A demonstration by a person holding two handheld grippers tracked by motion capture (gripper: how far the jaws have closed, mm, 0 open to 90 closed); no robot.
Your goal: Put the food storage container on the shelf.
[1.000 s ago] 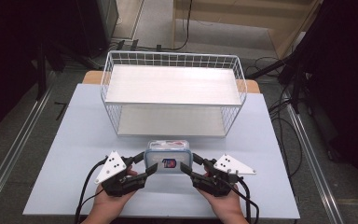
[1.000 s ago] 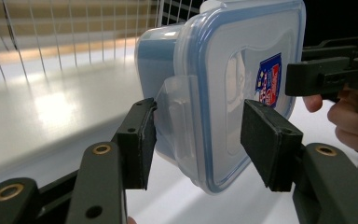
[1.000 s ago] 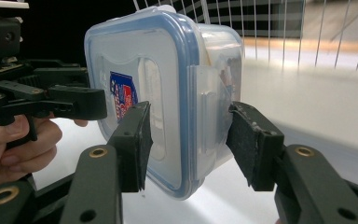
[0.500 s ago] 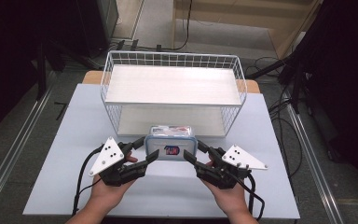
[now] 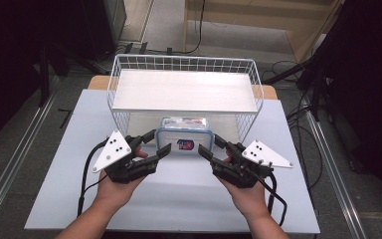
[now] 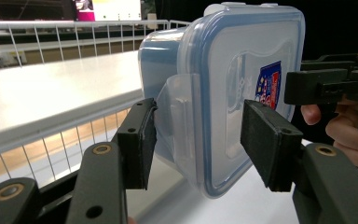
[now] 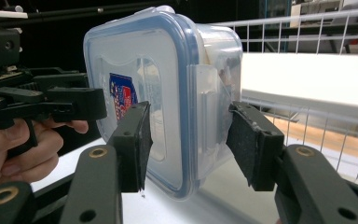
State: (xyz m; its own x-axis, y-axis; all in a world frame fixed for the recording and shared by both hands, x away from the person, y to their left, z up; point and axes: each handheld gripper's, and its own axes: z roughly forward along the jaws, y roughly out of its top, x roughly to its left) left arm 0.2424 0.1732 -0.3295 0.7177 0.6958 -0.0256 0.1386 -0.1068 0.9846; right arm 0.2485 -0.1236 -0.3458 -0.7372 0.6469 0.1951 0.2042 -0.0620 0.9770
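Both tools, left and right, stand spread around the side latches of a rigid, likely light and slippery clip-lid plastic food container resting on the counter beneath the wire basket shelf.

Overhead light falls evenly on the surface, which reads bright; surroundings beyond it drop to near black. Shadows are soft and short. High view is slightly soft. Gripper views: glare on the shelf, mild edge distortion, background rails blurred.
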